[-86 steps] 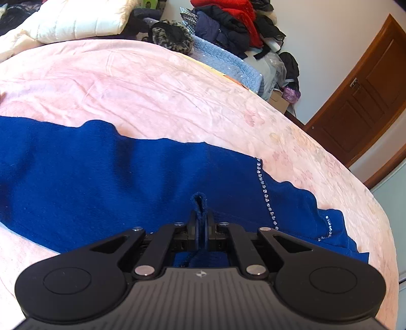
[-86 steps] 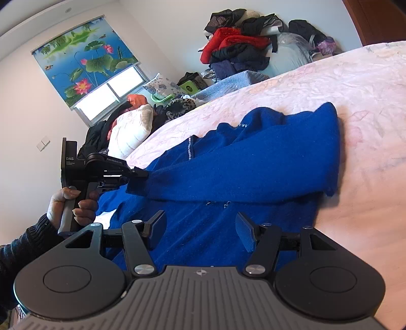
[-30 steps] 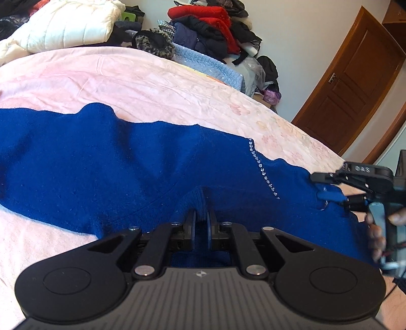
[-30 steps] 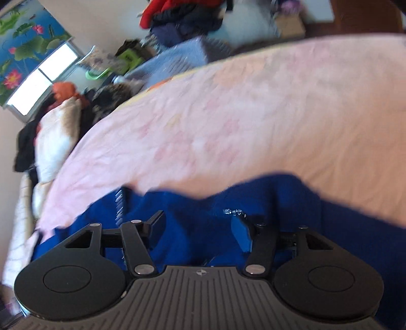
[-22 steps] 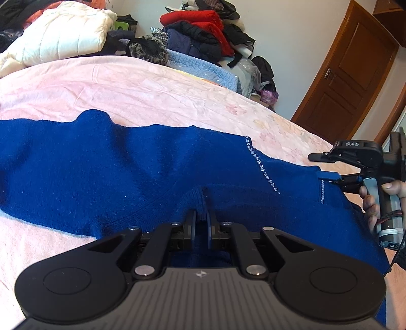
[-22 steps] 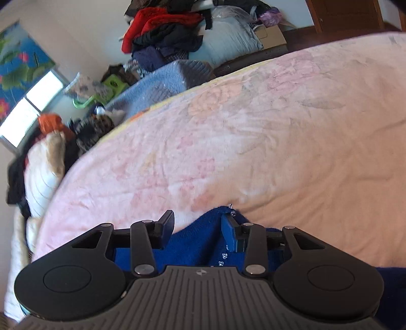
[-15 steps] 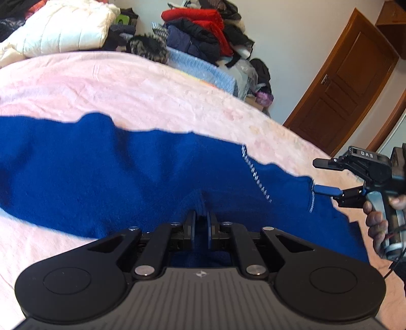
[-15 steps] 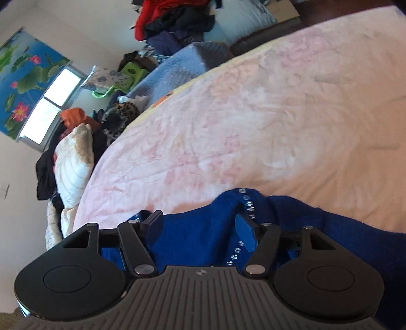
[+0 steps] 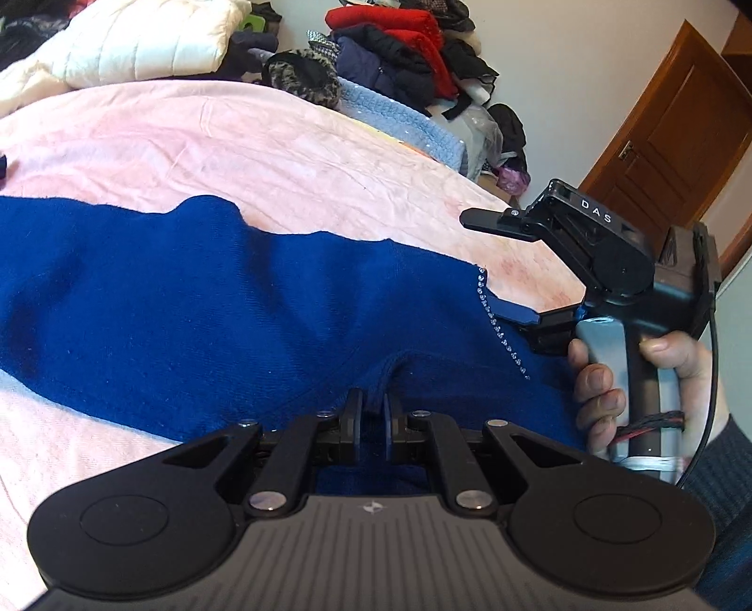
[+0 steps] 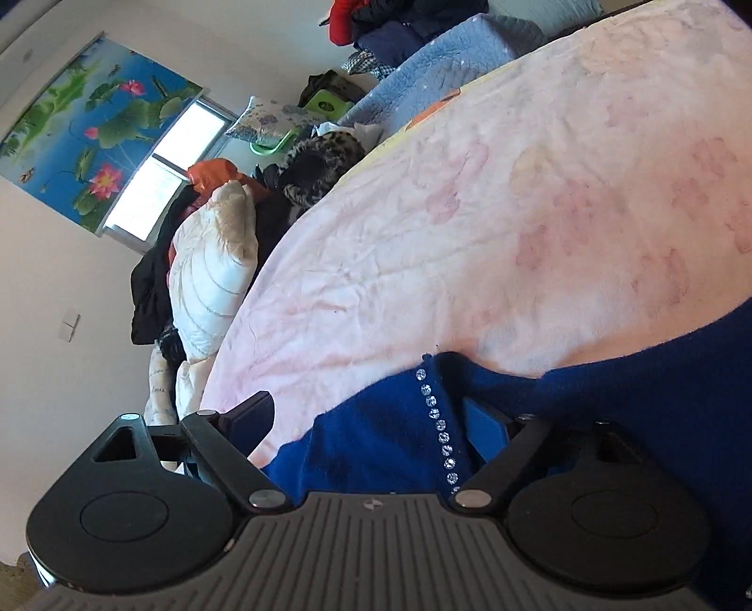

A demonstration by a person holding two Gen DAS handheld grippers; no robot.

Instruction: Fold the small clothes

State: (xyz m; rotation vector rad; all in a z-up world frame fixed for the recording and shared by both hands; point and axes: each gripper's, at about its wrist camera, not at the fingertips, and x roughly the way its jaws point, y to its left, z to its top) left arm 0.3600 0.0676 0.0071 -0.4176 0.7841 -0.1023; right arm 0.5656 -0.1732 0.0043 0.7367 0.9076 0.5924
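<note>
While pinched, blue sweater (image 9: 197, 301) lies crosswise

- A bed (image 9: 291, 141) with a pink flowered sheet, creased, fills both views.
- Past its far edge a heap of clothes (image 9: 404, 42), red and dark, lies against a pale wall (image 9: 564, 56).
- A white quilted jacket (image 9: 141, 42) lies at the bed's far side.
- A light blue blanket (image 9: 399, 117) lies at the bed's edge below the heap.
- A brown panelled door (image 9: 677, 127) stands shut.
- Daylight comes through a window (image 10: 164, 169) under a blind (image 10: 89, 136) printed with lotus flowers.
</note>
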